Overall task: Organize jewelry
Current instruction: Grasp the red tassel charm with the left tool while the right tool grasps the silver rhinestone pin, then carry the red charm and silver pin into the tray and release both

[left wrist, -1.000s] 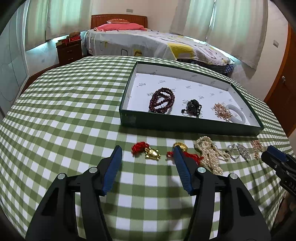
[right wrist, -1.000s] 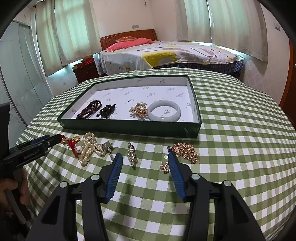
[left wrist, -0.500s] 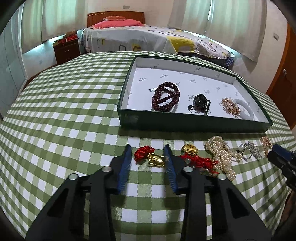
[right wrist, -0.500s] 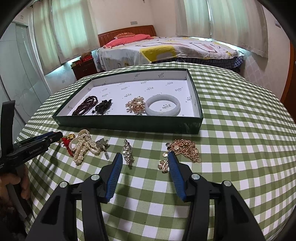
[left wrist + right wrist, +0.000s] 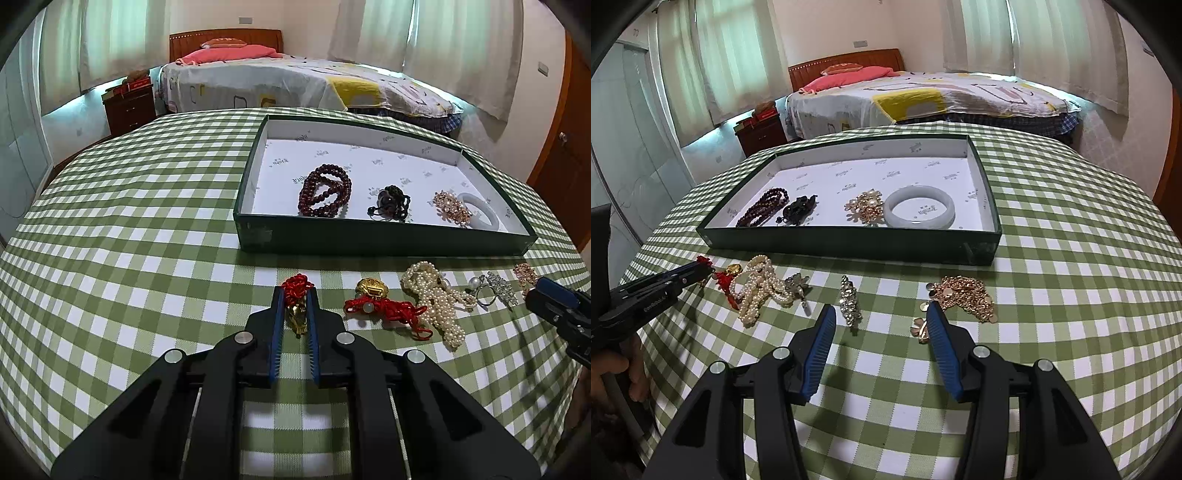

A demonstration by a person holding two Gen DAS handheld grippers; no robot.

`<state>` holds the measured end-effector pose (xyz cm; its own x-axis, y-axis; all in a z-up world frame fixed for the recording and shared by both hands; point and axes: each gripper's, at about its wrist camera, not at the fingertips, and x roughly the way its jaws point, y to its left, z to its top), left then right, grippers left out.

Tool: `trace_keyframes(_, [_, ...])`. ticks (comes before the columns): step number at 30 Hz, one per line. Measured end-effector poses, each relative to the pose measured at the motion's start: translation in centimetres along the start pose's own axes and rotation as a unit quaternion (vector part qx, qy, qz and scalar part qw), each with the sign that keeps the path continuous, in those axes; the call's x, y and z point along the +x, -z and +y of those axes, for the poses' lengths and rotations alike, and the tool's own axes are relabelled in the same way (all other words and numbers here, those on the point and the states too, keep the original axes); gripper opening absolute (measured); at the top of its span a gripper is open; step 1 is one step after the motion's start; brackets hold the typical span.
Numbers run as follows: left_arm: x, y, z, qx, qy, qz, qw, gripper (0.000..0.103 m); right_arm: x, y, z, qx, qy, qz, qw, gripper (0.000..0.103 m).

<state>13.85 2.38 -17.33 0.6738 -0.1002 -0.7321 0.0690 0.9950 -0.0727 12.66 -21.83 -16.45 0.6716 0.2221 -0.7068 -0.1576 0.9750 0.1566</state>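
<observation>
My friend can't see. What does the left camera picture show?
The left tool pinches a gold charm with a red knot on a green checked tablecloth. Behind it, a green tray holds bracelets; pearls lie nearby.

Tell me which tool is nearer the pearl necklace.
Left. The left tool, shut on the red-knot gold charm, sits just left of the pearl necklace, past another red-corded charm. The right tool hovers open farther right, by the rhinestone clip.

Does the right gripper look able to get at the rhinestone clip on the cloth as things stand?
Probably yes: the right gripper is open, and the rhinestone clip lies alone just ahead between its fingers, with nothing on top of it.
</observation>
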Motion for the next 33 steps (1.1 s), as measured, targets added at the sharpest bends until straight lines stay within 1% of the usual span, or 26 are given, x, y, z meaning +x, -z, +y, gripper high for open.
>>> trace_keyframes(6, [-0.7, 0.0, 0.3, -0.004, 0.000, -0.006, 1.0000, 0.009, 0.7, -0.5, 0.9, -0.012, -0.008, 0.004, 1.000, 0.051])
trace_keyframes(8, [-0.9, 0.0, 0.4, -0.005, -0.001, -0.007, 1.0000, 0.009, 1.2, -0.7, 1.3, -0.019, -0.008, 0.006, 1.000, 0.048])
trace_keyframes(14, [-1.2, -0.1, 0.7, -0.006, -0.005, -0.010, 0.9999, 0.008, 2.7, -1.0, 1.9, -0.030, -0.014, 0.024, 0.999, 0.037])
trace_keyframes(17, [-1.3, -0.1, 0.7, -0.006, -0.005, -0.011, 0.9999, 0.007, 2.9, -0.9, 2.3, -0.042, -0.008, 0.027, 0.999, 0.031])
trace_keyframes(19, [-1.3, -0.1, 0.7, -0.006, -0.005, -0.011, 0.9999, 0.007, 2.7, -0.9, 2.3, -0.048, -0.008, 0.029, 0.998, 0.020])
trace_keyframes(21, [-1.3, 0.0, 0.7, -0.006, -0.005, -0.010, 0.9999, 0.007, 2.6, -0.8, 2.3, -0.048, -0.007, 0.028, 0.998, 0.014])
trace_keyframes(27, [-1.4, 0.0, 0.6, -0.005, -0.004, -0.012, 0.9999, 0.007, 2.1, -0.4, 2.2, -0.047, -0.008, 0.025, 0.999, 0.013])
trace_keyframes(33, [-2.0, -0.1, 0.3, -0.006, -0.001, -0.019, 0.9998, 0.007, 1.2, -0.4, 2.0, -0.042, -0.007, 0.013, 0.999, 0.013])
